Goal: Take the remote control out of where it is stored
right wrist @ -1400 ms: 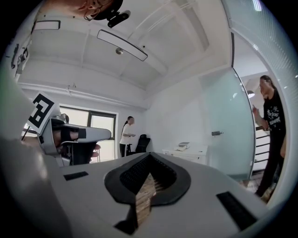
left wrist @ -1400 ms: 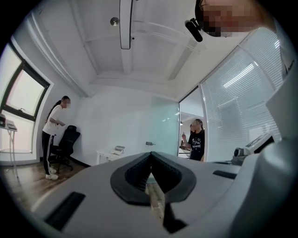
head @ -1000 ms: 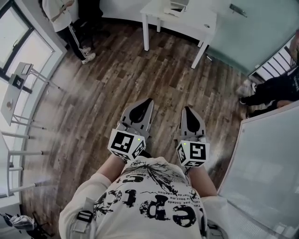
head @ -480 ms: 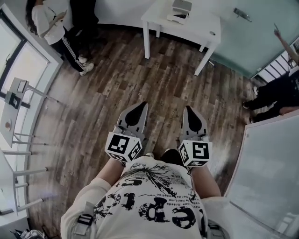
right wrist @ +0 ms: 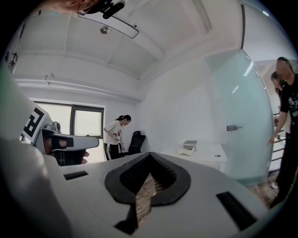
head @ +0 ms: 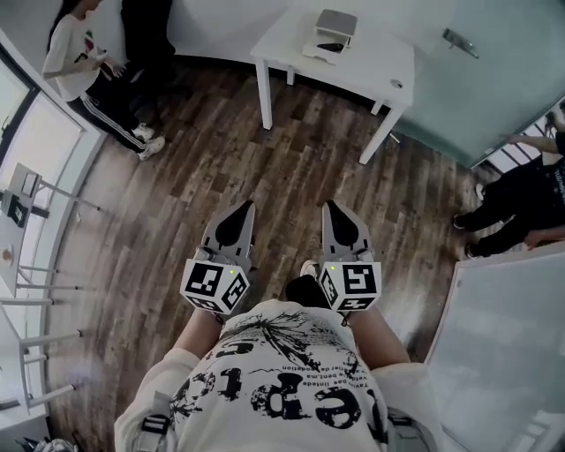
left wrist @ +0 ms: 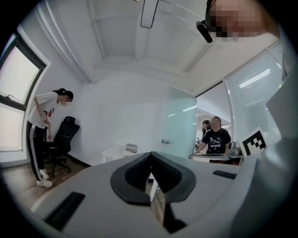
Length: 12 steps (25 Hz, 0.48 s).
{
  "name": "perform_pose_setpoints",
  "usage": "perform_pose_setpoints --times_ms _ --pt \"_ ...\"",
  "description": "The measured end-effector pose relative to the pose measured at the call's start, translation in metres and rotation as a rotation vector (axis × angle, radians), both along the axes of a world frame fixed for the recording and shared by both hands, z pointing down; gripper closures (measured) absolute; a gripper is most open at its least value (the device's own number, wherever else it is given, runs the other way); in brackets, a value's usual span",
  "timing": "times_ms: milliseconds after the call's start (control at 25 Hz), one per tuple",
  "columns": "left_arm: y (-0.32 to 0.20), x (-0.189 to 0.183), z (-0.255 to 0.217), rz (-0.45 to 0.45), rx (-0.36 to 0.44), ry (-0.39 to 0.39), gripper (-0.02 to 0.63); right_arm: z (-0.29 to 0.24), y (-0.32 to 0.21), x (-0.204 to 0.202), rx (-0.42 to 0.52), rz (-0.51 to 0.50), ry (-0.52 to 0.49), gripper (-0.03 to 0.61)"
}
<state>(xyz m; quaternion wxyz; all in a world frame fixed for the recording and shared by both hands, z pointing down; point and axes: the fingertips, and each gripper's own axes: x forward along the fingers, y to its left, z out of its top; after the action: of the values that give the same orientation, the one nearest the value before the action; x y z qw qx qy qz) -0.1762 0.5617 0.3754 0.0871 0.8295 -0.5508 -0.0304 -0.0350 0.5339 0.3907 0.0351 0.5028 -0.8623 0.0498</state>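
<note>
Closest in, just ahead of the person's chest, the left tongs (head: 240, 207) were clenched, tips meeting with nothing between them; only floor showed through the slit behind the tips. The right tongs (head: 329, 206), alongside the left pair but clear of it, were clenched too and just as empty. Both pointed about level over bare wooden floor (head: 291, 159).

Well ahead of both tips stood a white counter (head: 362, 66), with open floor between it and the tongs. On its top, towards the far edge and roughly straight ahead of the right tongs, sat a small box (head: 334, 26), grey above and white below, with what looked like a dark gap low on the face turned towards the tongs.

The remote control showed in no view. I judged that it lay inside that box, so its colour and shape could not be told. The step in hand seemed to be the approach to the storage place, with nothing yet touched. The next move called for crossing the floor to the counter, then releasing one pair to open or reach into the box. The other pair might have to steady it, since so small a box looked likely to slide
</note>
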Motion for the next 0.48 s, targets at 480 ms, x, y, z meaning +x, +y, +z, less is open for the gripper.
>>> perform_pose_setpoints --times_ms 480 --pt "-0.165 0.079 -0.014 -0.017 0.004 0.027 0.606 -0.006 -0.167 0.074 -0.016 -0.043 -0.006 0.583"
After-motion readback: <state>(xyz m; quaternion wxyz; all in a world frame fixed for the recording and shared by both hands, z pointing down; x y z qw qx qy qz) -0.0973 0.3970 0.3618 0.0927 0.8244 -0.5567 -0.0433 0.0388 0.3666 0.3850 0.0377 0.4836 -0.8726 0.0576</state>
